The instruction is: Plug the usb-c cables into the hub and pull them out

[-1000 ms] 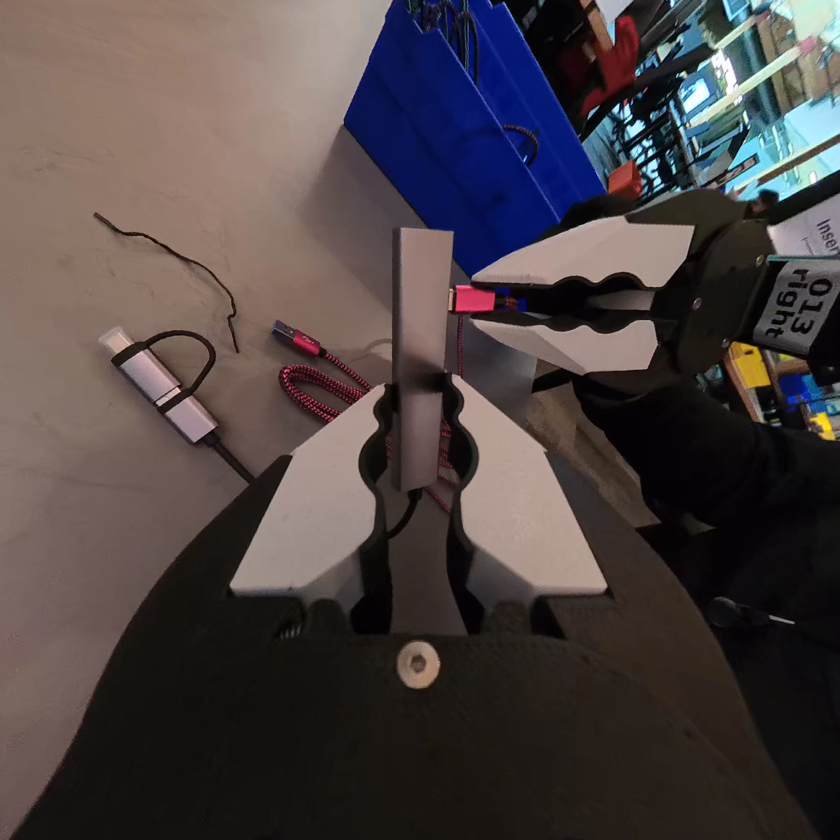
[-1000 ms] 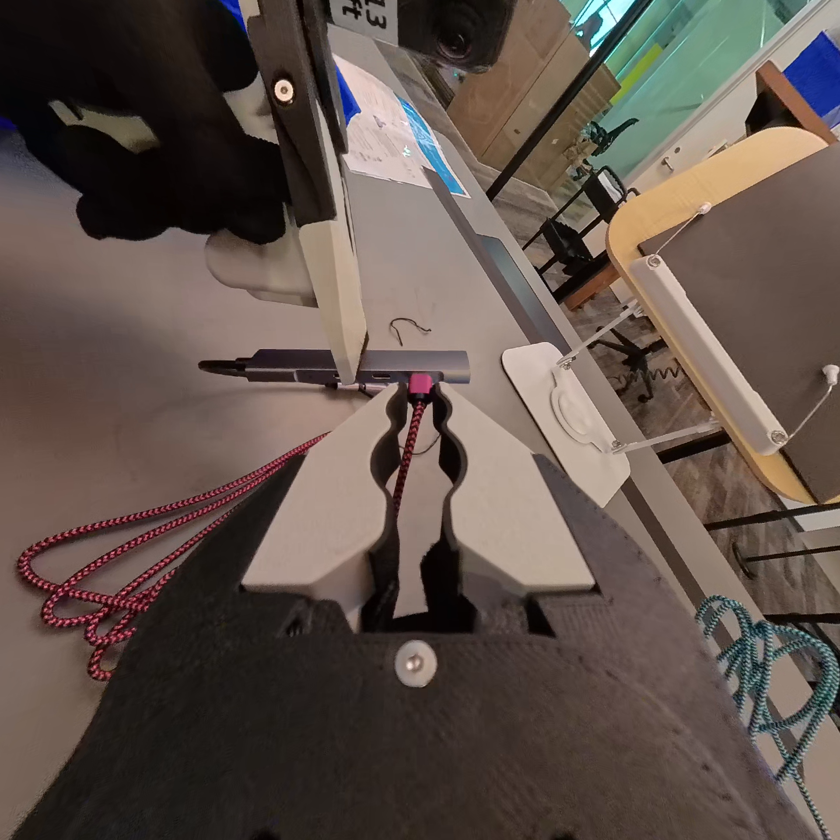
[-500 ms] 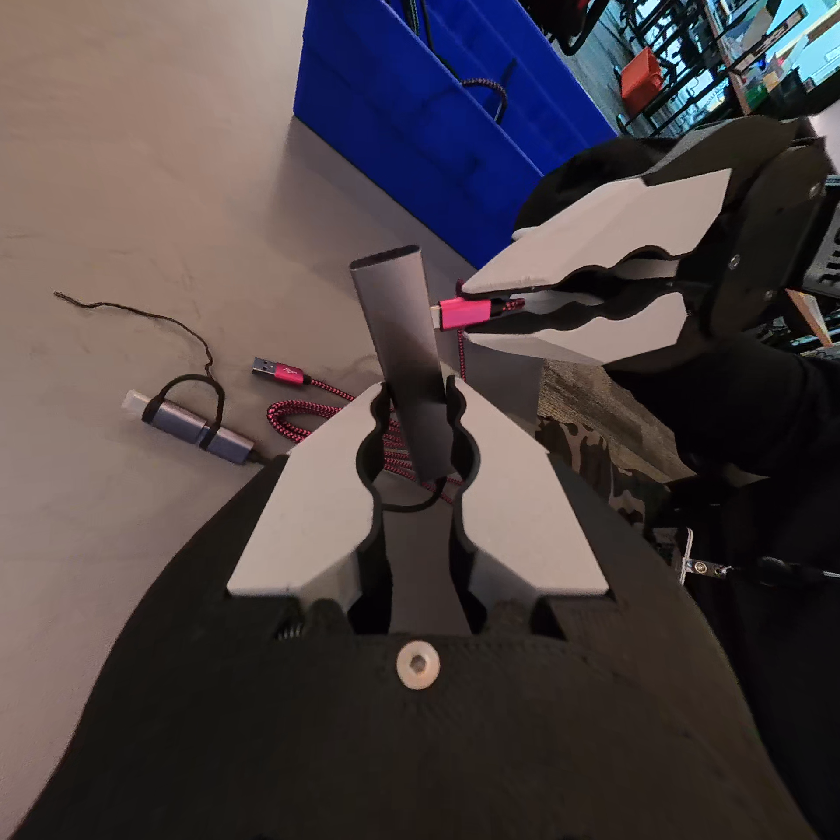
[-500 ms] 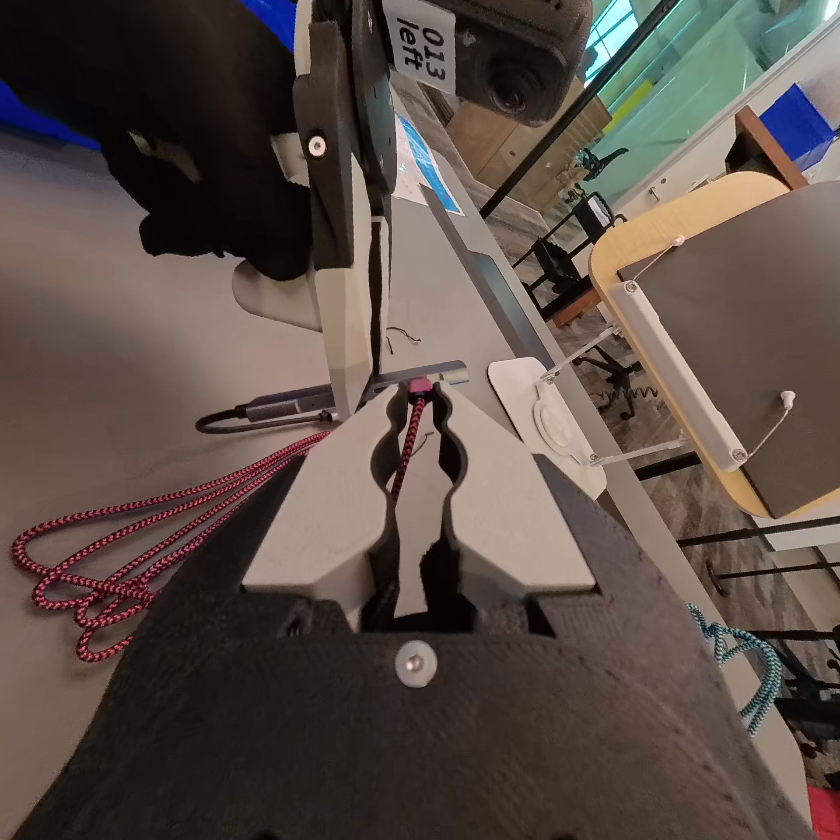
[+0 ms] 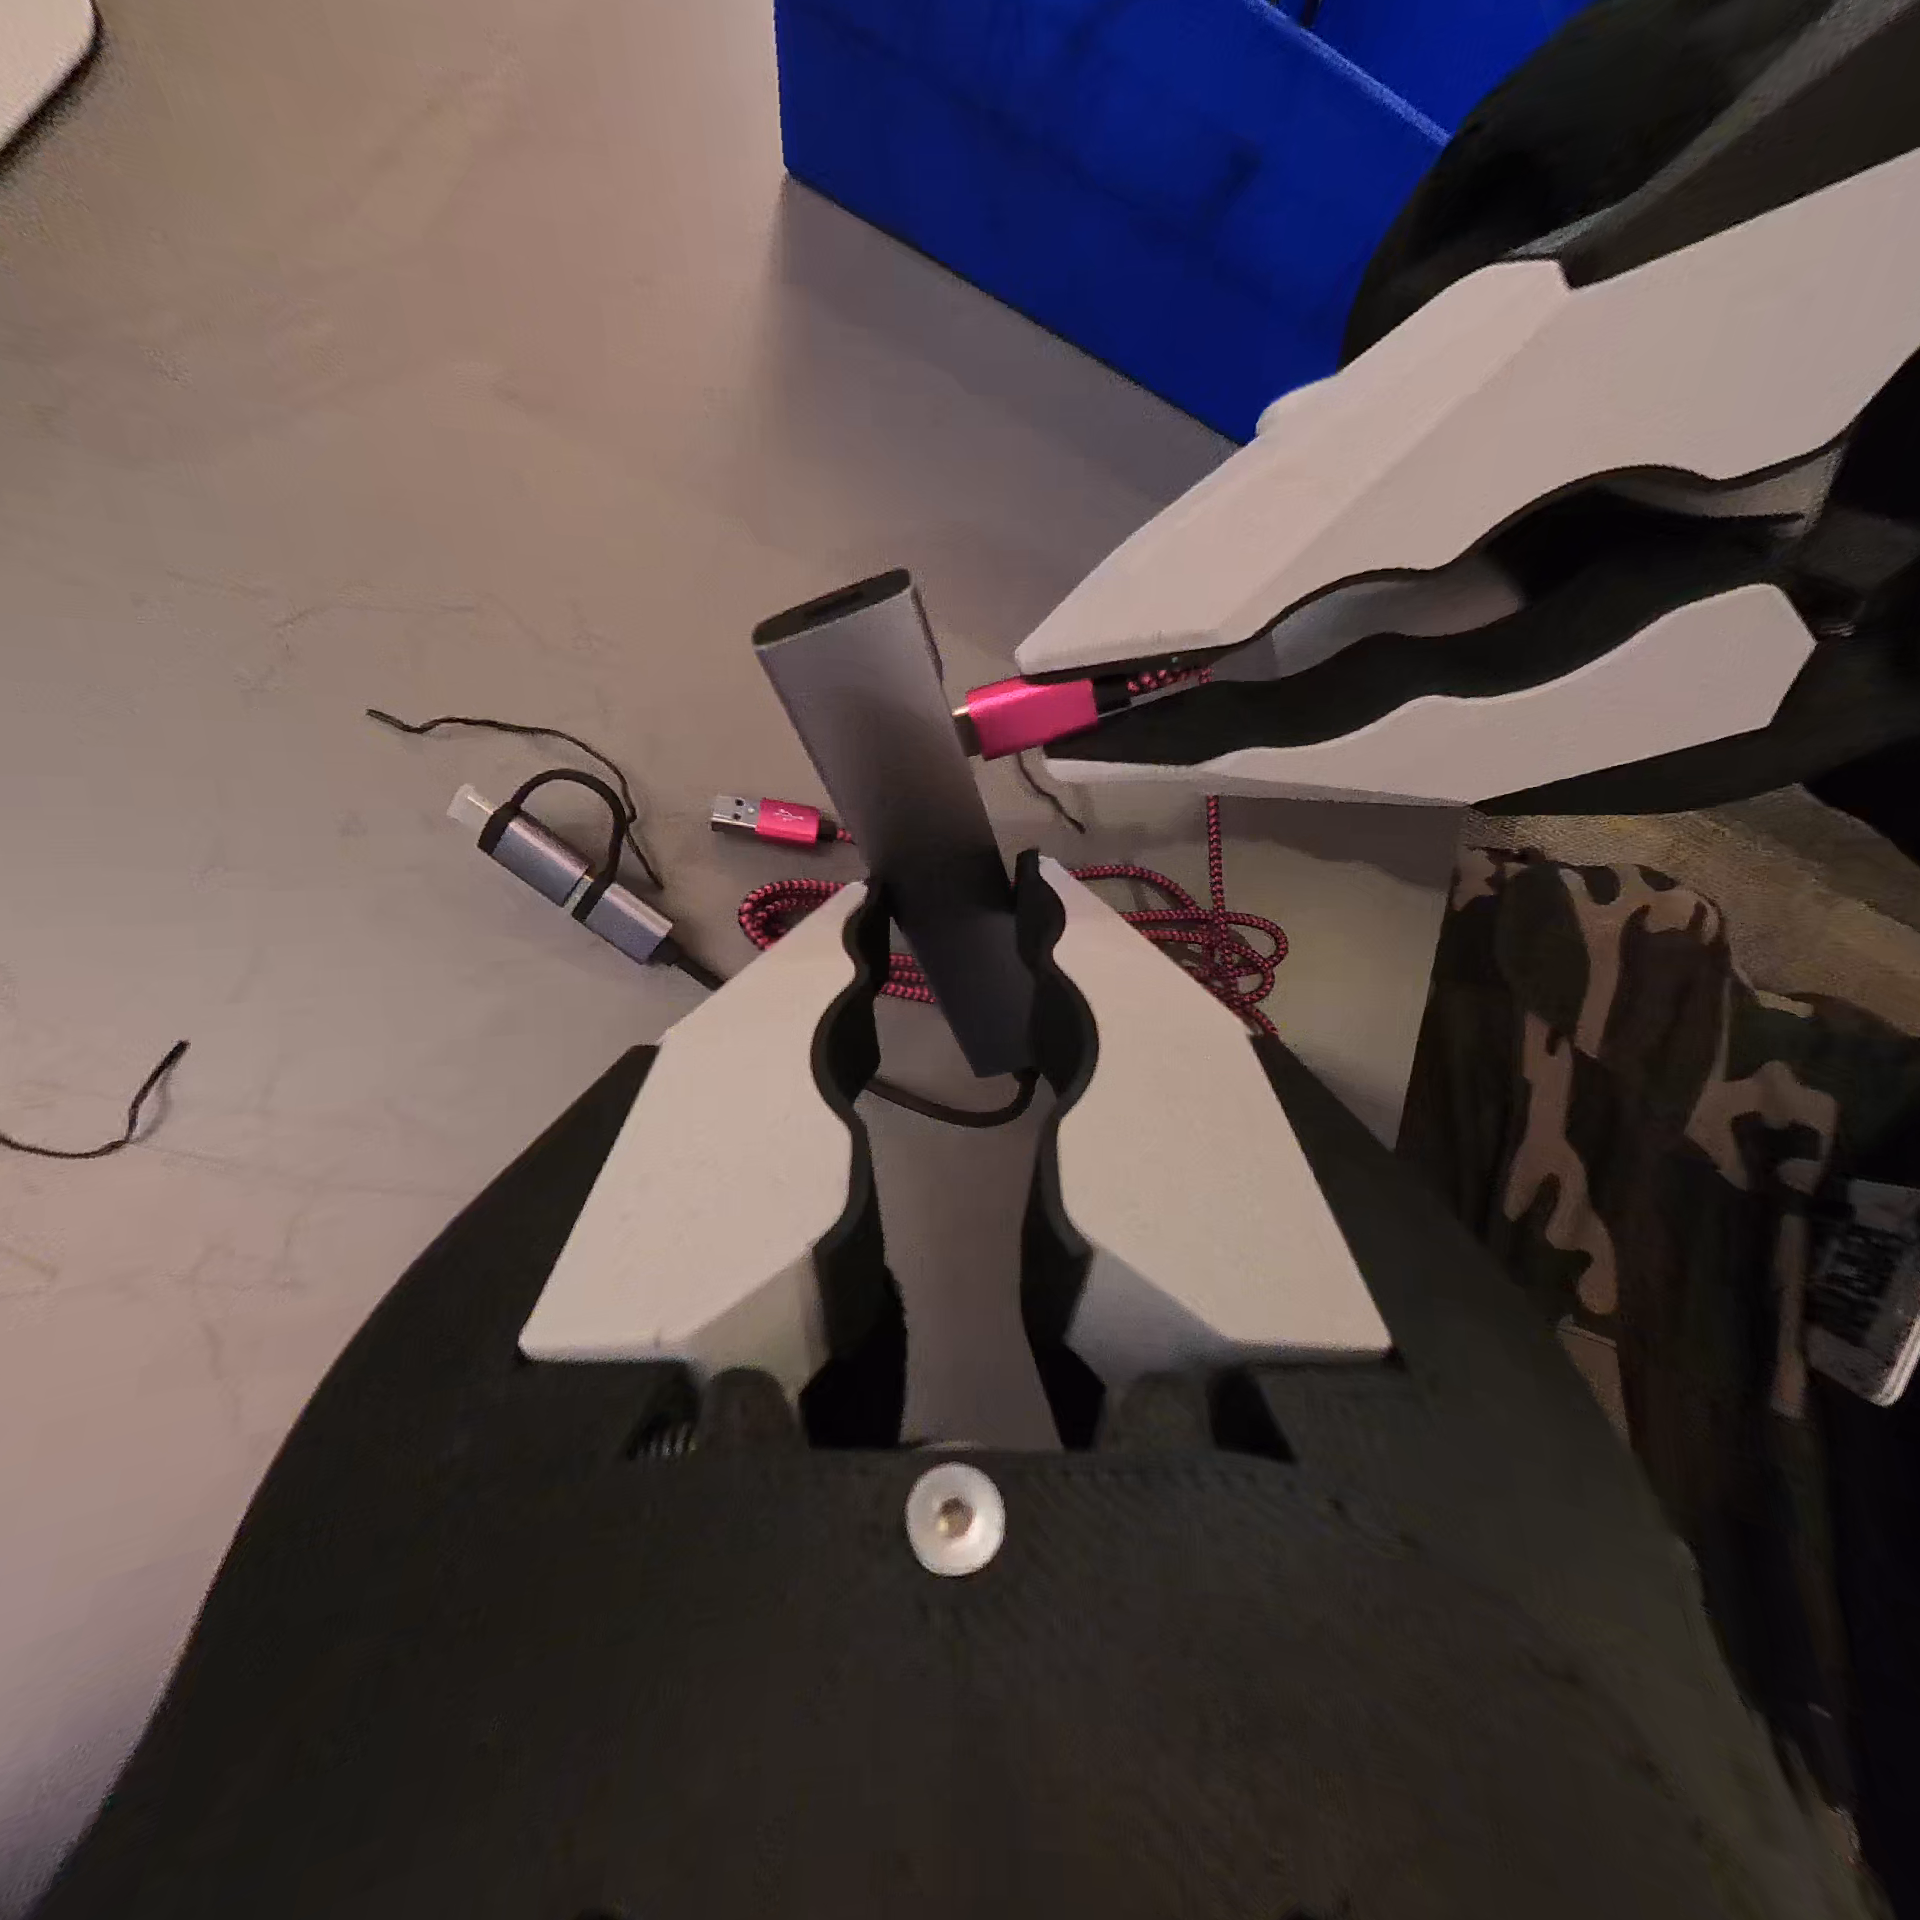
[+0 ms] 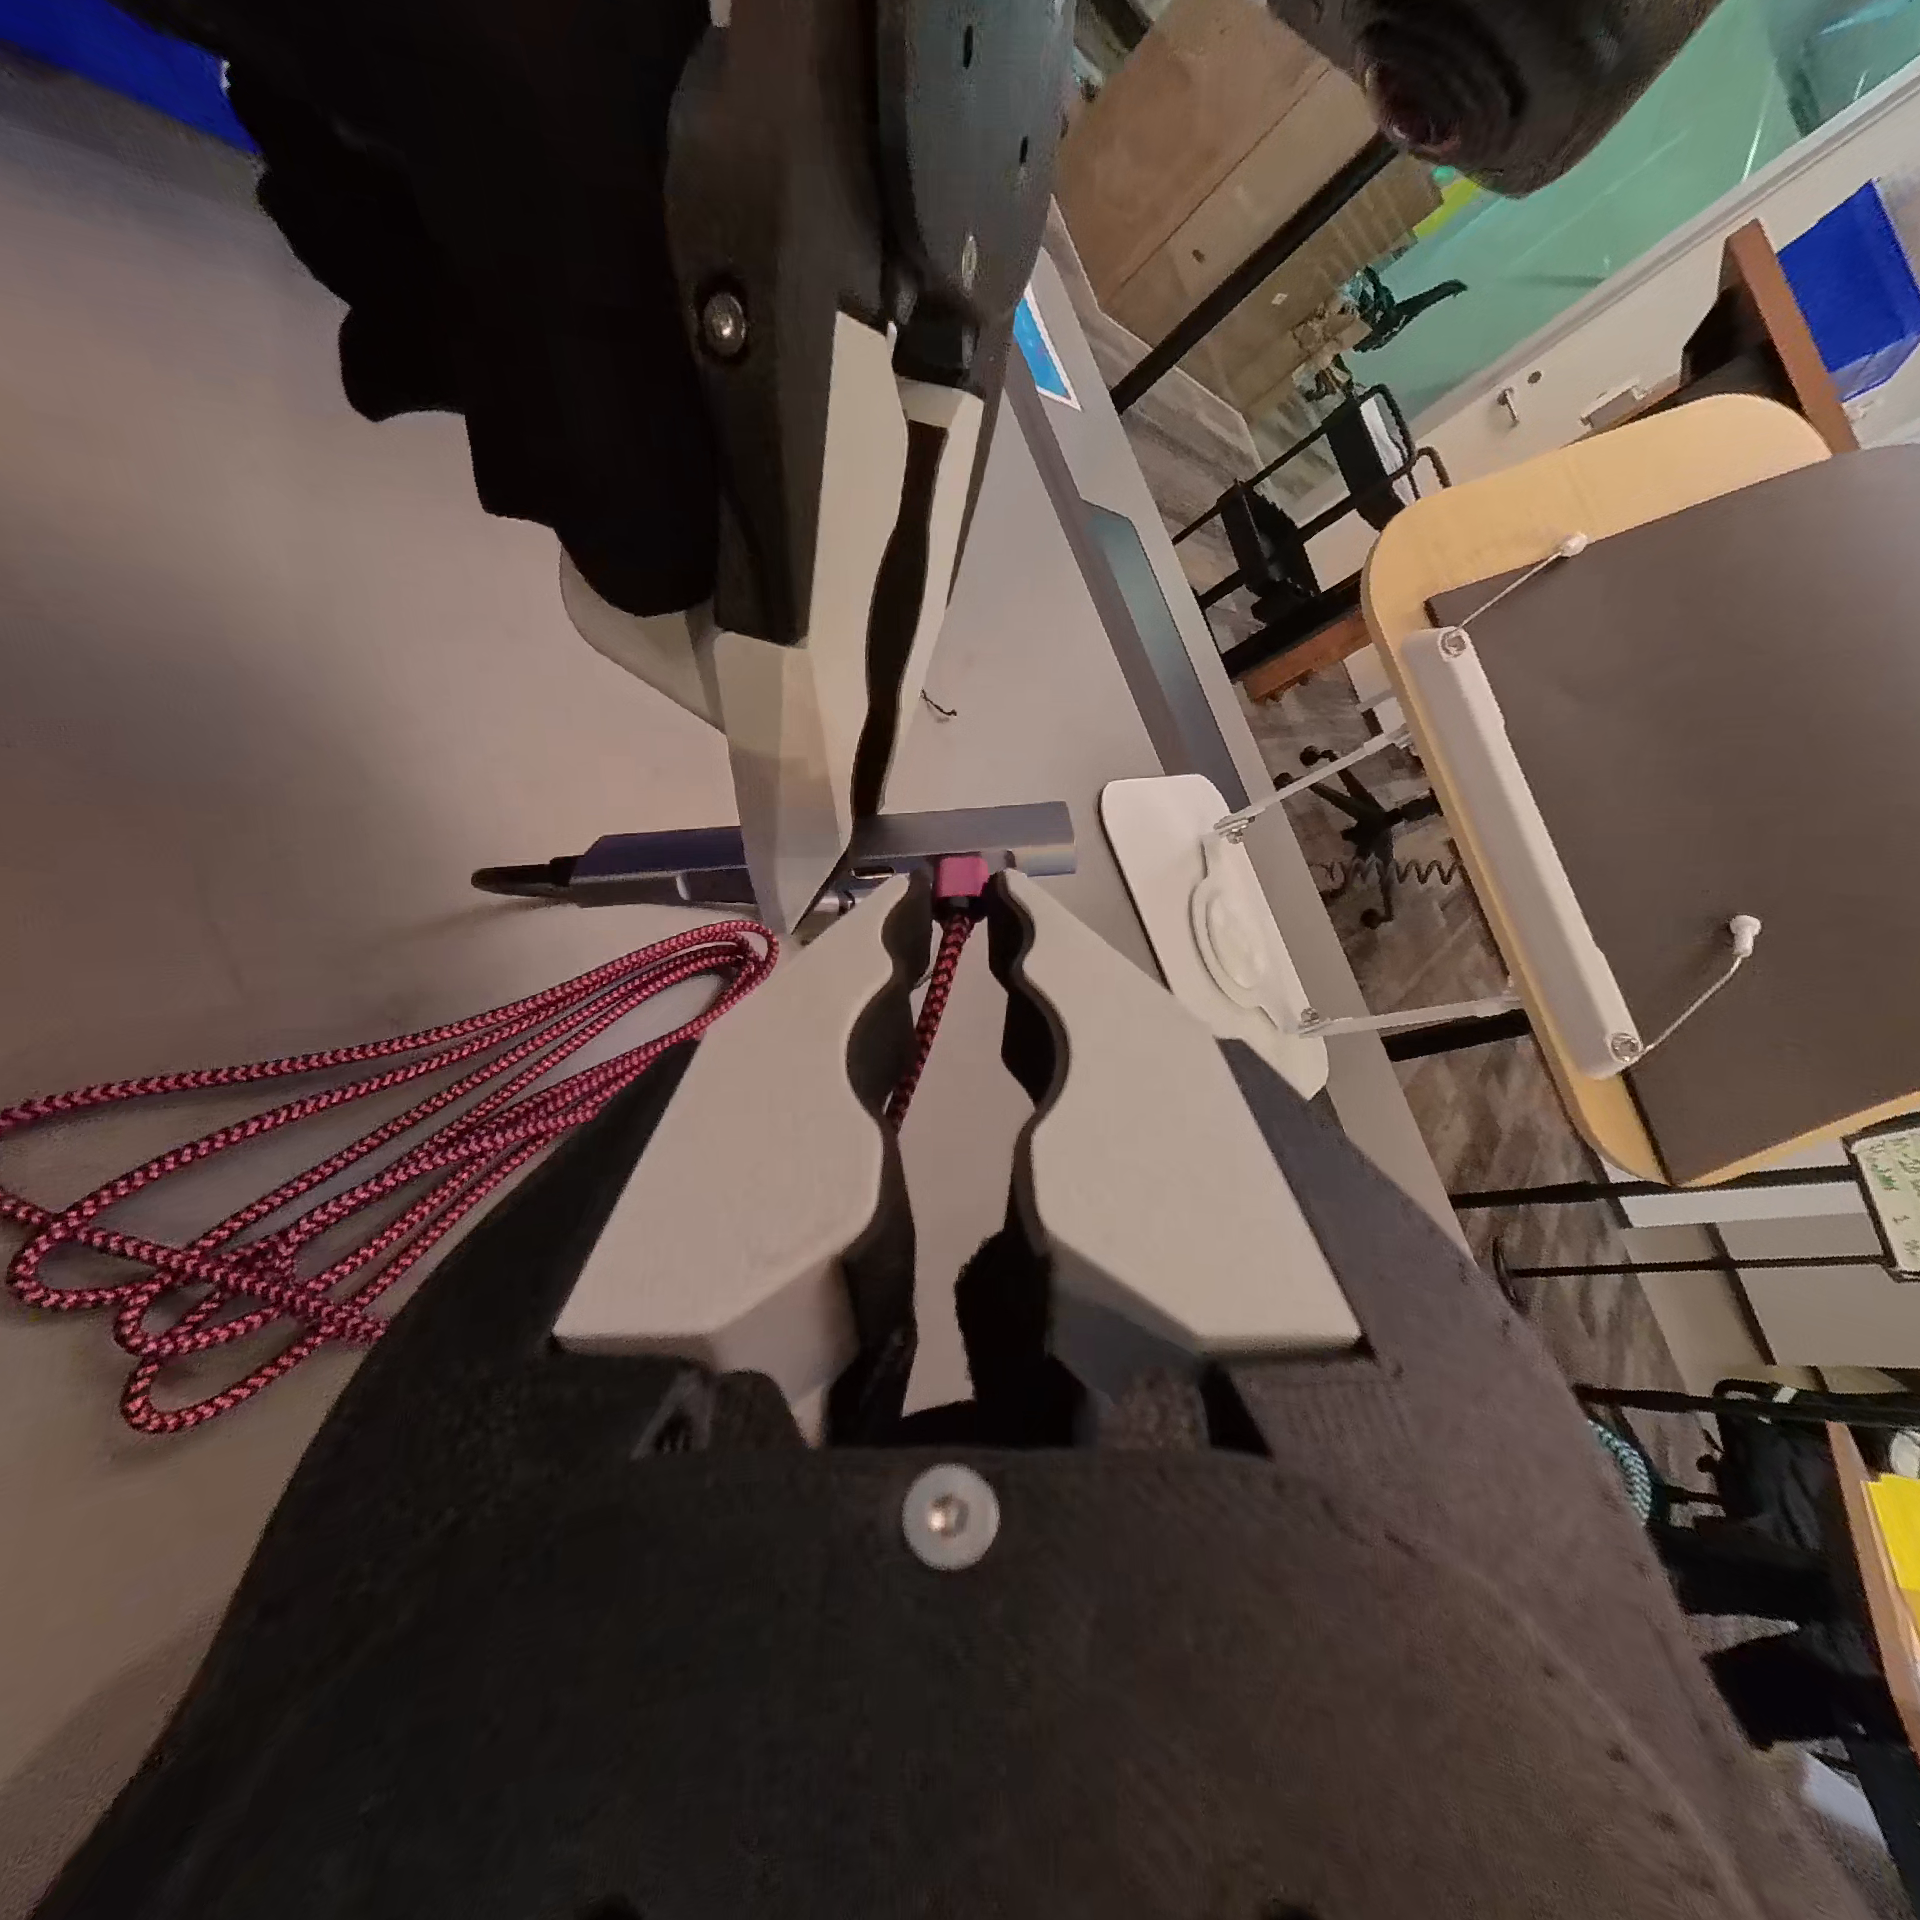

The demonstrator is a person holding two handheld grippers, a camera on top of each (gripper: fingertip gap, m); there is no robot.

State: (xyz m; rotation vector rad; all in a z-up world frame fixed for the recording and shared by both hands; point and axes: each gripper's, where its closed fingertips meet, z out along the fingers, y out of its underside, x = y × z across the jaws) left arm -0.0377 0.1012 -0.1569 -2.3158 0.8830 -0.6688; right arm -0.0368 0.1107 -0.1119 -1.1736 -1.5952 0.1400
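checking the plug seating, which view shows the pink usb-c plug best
The left wrist view: the pink usb-c plug shows side-on at the hub. The right wrist view shows only its end between the right gripper fingers.

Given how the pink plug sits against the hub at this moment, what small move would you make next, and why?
Probably a short, straight pull with the right gripper, directly away from the hub. Its fingers are shut on the pink plug, whose metal tip meets the hub's side; how deep it sits is unclear. The left gripper clamps the hub, so it should stay braced.
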